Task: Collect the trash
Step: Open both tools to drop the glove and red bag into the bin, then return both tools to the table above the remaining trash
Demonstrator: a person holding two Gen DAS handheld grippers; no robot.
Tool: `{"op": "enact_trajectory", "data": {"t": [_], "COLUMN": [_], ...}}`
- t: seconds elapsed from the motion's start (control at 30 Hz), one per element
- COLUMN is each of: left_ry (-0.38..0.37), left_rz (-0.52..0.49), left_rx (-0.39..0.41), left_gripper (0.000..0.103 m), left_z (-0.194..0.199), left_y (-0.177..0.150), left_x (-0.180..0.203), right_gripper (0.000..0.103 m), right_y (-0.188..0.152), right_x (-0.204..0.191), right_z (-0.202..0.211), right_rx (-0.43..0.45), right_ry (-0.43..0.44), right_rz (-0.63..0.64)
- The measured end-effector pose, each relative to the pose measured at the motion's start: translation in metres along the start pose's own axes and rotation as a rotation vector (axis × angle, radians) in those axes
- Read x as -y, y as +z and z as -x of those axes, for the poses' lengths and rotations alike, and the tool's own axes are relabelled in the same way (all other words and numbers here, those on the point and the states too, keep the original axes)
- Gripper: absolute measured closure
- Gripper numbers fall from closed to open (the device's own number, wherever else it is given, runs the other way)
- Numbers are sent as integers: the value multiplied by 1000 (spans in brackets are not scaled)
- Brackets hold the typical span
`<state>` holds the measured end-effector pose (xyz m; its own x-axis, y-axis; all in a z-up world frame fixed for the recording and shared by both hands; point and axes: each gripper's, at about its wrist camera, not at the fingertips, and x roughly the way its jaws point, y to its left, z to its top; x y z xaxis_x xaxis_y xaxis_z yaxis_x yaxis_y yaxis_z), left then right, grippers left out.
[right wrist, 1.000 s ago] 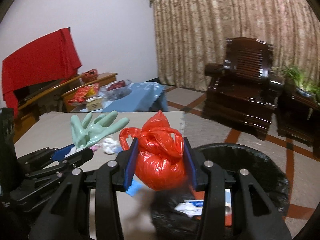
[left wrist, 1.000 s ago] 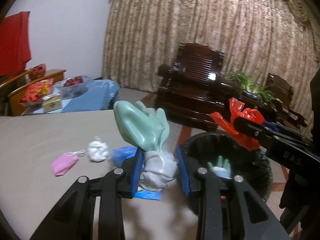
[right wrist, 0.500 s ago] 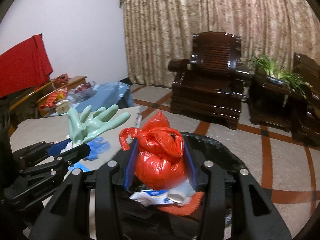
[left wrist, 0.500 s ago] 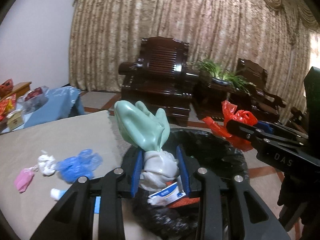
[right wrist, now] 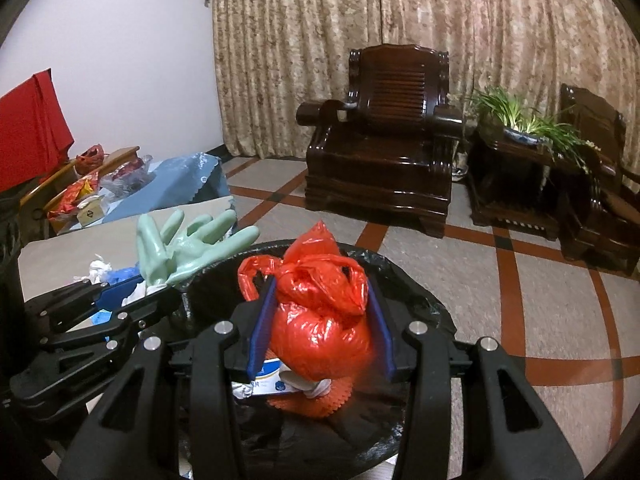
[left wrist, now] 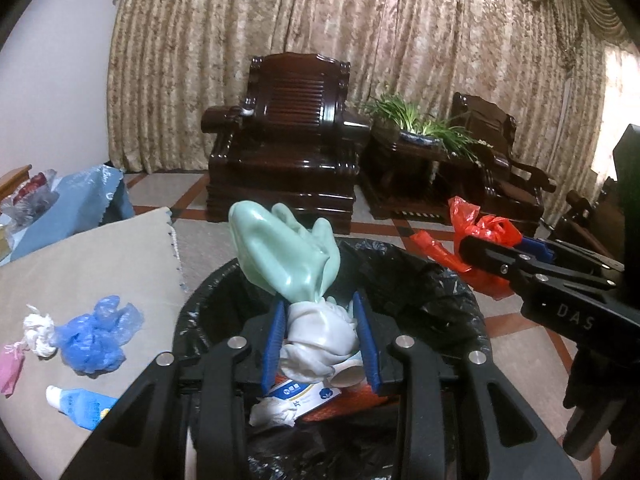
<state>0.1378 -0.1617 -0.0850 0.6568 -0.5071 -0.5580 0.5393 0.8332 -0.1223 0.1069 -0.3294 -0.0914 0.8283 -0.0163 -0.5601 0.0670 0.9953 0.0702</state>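
Observation:
My left gripper (left wrist: 320,336) is shut on a pale green rubber glove (left wrist: 288,256) and holds it over the open bin lined with a black bag (left wrist: 424,280). My right gripper (right wrist: 320,328) is shut on a knotted red plastic bag (right wrist: 320,320) above the same bin (right wrist: 416,300). Each gripper shows in the other's view: the glove (right wrist: 188,244) at left, the red bag (left wrist: 476,248) at right. The bin holds paper scraps and a blue-and-white packet (left wrist: 300,394).
On the beige table (left wrist: 100,264) lie a crumpled blue glove (left wrist: 98,334), a white wad (left wrist: 38,330), a pink scrap (left wrist: 10,368) and a blue-and-white tube (left wrist: 78,402). Dark wooden armchairs (right wrist: 380,160) and a potted plant (right wrist: 520,120) stand behind.
Both grippers have moved from over the table to above the bin, each still holding its item. The bin now lies directly beneath them.

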Motion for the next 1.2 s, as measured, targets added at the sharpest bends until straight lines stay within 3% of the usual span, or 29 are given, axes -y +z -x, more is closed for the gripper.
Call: {"op": "enact_trajectory", "data": {"t": [0.07,0.13,0.2,0.27,0.37,0.63,1.2], "left_ry": [1,3,14,27,64,176,477], "left_rz": [6,6,4,9,15,76,235], "left_rx": [-4,2,13,18,28,54,107], "left_gripper": [63,48,44,39,26,6,6], "left_z": [-1,1,5,9,19,58,145], "left_y": [-2,-2,-3,-4,-8,-16,-54], "left_x": [-2,-5,-7,-14,-27,-72,-189], "right_gripper": [49,40,31,14,7,5,5], "right_y": [-1,-1,-3,-4,-3,3,20], "right_x": [2,2,2,1,-2,-26,-167], "right_z": [-2,-5,-5,-3,0,-1,-32], "right_rx": [2,0,2,9,23,12,-24], "right_ry": [-18,-28,-36,-42,-42,28,251], "right_rz": [2,6,7,5,4,-7,131]}}
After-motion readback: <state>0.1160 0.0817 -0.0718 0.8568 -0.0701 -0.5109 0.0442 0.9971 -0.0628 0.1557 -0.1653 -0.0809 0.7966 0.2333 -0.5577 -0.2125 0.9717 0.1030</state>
